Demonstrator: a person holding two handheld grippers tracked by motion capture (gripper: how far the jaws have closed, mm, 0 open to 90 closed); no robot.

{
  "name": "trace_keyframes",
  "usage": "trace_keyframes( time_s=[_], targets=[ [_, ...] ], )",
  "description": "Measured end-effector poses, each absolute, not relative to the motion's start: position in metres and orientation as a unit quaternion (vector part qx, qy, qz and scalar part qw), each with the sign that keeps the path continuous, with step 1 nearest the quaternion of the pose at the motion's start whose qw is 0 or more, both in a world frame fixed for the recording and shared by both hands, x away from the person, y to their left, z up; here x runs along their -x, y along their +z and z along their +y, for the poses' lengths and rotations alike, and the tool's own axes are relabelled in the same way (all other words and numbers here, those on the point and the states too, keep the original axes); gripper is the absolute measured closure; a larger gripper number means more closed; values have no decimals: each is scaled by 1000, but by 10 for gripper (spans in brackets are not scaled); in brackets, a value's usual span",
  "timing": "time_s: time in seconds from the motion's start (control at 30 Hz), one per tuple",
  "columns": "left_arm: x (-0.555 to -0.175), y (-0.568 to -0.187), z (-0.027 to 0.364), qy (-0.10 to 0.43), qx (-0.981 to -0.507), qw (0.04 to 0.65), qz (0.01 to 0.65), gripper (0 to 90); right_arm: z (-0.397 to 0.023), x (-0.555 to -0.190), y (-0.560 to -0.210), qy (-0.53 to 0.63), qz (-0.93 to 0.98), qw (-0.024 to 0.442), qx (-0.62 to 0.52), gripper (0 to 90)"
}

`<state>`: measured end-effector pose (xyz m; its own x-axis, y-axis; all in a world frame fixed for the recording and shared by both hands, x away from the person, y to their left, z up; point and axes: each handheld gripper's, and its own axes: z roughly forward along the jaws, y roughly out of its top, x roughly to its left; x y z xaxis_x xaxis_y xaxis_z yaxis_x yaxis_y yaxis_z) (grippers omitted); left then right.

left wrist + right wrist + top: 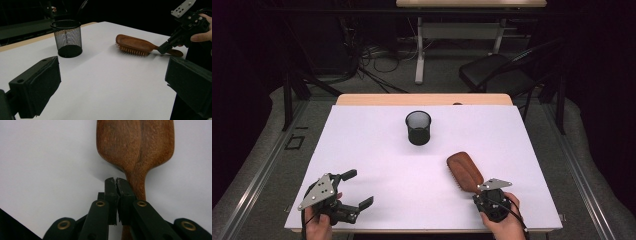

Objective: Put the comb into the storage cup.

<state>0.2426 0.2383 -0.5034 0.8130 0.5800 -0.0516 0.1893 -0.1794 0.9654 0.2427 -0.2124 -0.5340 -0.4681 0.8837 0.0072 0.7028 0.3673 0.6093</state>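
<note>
Lying bristles-down on the white table (377, 150), the wooden hairbrush (464, 171) has its handle partly hidden under my right gripper (116, 180), whose jaws are pressed together over it; whether they pinch it I cannot tell. My left gripper (353, 189) gapes wide, empty. Beyond stands a mesh cup (418, 127), contents unclear

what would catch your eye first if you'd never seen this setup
The wooden hairbrush lying bristles down at the near right of the white table, with the right gripper shut above its handle, fingers pressed together. Next, the black mesh cup standing upright alone near the table's middle. The left gripper waits open at the near left.
</note>
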Motion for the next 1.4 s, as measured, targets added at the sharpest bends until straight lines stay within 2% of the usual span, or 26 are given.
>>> trace_keyframes(
  time_s=[0.67,0.9,1.4],
  targets=[
    [-243,-504,238,166,-751,586,255,3,-225,-243,-536,287,802,159,-498,875],
    [-244,-504,238,162,-754,584,254,3,-224,-241,-533,305,798,147,-498,837],
    [-244,-504,238,163,-753,585,252,3,-232,-238,-521,327,785,156,-503,738]
  ],
)
